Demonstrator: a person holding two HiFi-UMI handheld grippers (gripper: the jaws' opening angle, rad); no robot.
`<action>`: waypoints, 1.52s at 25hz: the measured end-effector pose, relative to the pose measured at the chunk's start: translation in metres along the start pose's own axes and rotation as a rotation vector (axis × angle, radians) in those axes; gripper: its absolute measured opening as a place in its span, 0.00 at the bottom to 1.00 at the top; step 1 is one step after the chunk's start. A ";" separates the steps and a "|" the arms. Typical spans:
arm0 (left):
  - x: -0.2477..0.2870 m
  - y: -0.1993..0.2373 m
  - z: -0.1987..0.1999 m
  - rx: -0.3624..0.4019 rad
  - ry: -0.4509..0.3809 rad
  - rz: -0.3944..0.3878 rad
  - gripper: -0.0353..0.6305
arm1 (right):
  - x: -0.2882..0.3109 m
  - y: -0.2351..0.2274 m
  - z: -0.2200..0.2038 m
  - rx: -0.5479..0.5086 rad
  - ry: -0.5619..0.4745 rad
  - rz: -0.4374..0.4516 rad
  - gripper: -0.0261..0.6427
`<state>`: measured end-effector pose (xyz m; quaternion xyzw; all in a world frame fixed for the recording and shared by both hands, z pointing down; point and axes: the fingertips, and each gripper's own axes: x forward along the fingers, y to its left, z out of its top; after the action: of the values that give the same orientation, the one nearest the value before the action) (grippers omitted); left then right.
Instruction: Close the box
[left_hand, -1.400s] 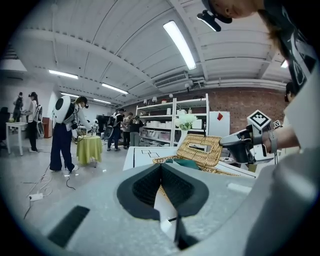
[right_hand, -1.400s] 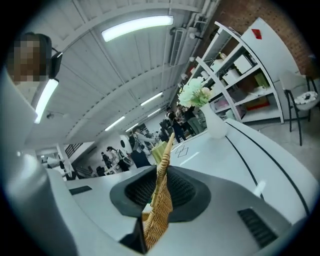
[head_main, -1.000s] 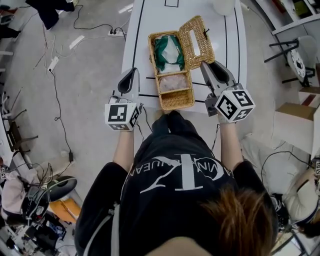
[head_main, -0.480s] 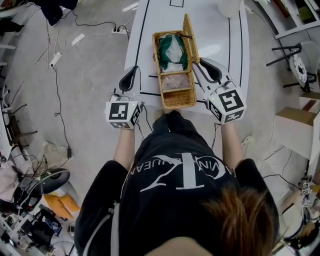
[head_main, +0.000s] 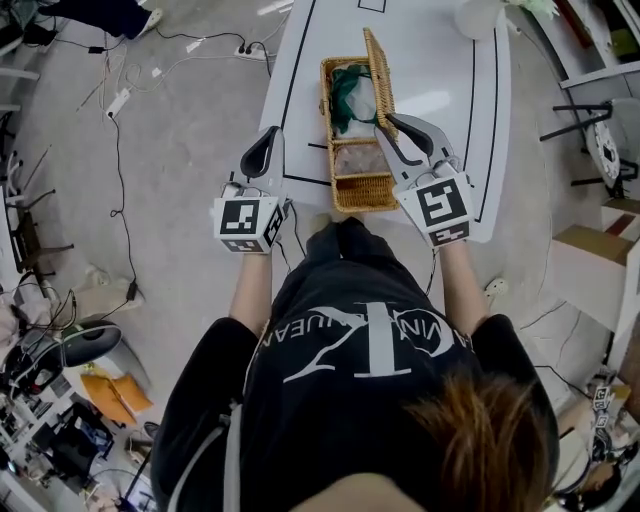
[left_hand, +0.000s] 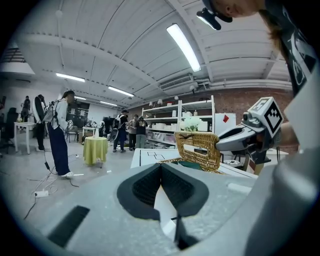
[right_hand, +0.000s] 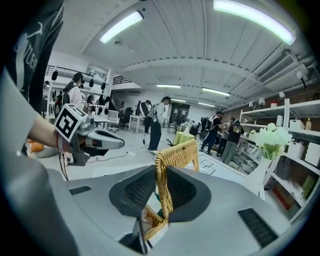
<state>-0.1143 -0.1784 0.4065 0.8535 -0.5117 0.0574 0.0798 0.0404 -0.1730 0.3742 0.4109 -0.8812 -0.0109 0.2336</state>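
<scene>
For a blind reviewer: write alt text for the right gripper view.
The right tongs clamp the edge of an upright wicker lid, their jaws having just been closing on it. The left tongs hover at left; a white vase of flowers stands at right.

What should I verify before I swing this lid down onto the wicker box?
1. Grip: ok. The right tool has the lid edge between its pads, though its jaws have just eased open slightly.
2. Lid position: not ok yet. It stands upright along the right wall of the box.
3. Path clear: ok. The left tool is shut, empty and apart from the box on its left.
4. Contents: cannot tell whether the green cloth sits below the rim.
5. Support: ok. The box rests fully on the table.
</scene>
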 end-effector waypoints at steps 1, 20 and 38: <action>-0.001 0.001 0.000 -0.002 0.000 0.003 0.07 | 0.002 0.003 0.000 -0.012 0.006 0.004 0.15; -0.019 0.027 -0.008 -0.025 0.001 0.088 0.07 | 0.043 0.042 -0.021 -0.239 0.127 0.111 0.18; -0.035 0.039 -0.019 -0.053 0.019 0.151 0.07 | 0.062 0.058 -0.046 -0.313 0.214 0.192 0.20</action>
<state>-0.1657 -0.1629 0.4220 0.8094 -0.5752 0.0578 0.1028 -0.0161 -0.1719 0.4523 0.2825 -0.8740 -0.0815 0.3868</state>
